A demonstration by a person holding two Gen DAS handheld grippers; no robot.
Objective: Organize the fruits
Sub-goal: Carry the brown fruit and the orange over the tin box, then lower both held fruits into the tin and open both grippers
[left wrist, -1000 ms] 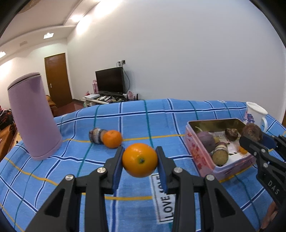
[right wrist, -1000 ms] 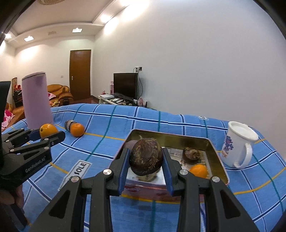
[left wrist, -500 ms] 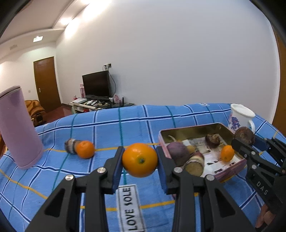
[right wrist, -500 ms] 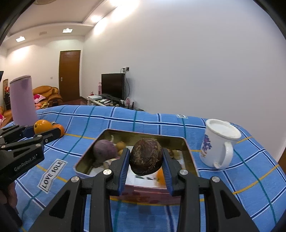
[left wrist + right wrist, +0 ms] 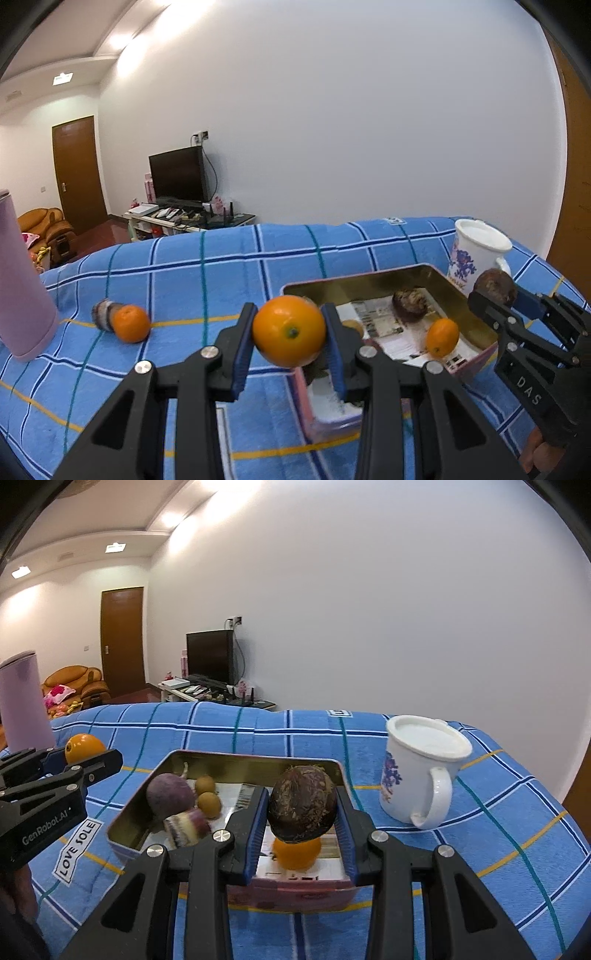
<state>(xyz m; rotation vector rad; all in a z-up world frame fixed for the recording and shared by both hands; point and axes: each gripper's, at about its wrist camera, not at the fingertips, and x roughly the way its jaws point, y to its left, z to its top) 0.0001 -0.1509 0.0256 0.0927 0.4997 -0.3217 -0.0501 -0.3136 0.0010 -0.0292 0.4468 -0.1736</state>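
My left gripper (image 5: 290,334) is shut on an orange (image 5: 289,329), held above the near left corner of the open metal tin (image 5: 369,280). My right gripper (image 5: 302,805) is shut on a dark brown rough fruit (image 5: 302,803), hanging over the tin (image 5: 236,756). Inside the tin lie a purple round fruit (image 5: 168,798), a cut purple-and-white piece (image 5: 186,826), two small brown fruits (image 5: 208,803), a small orange (image 5: 295,853) and another brown fruit (image 5: 409,303). Each gripper shows at the edge of the other's view.
A loose small orange (image 5: 130,323) and a striped piece (image 5: 102,314) lie on the blue checked cloth (image 5: 207,266), left of the tin. A tall lilac cup (image 5: 20,284) stands at far left. A white mug (image 5: 421,771) stands right of the tin.
Both grippers have travelled to the right with their fruits still held. The tin has come closer under them in both views, and the lilac cup has slid to the left edge.
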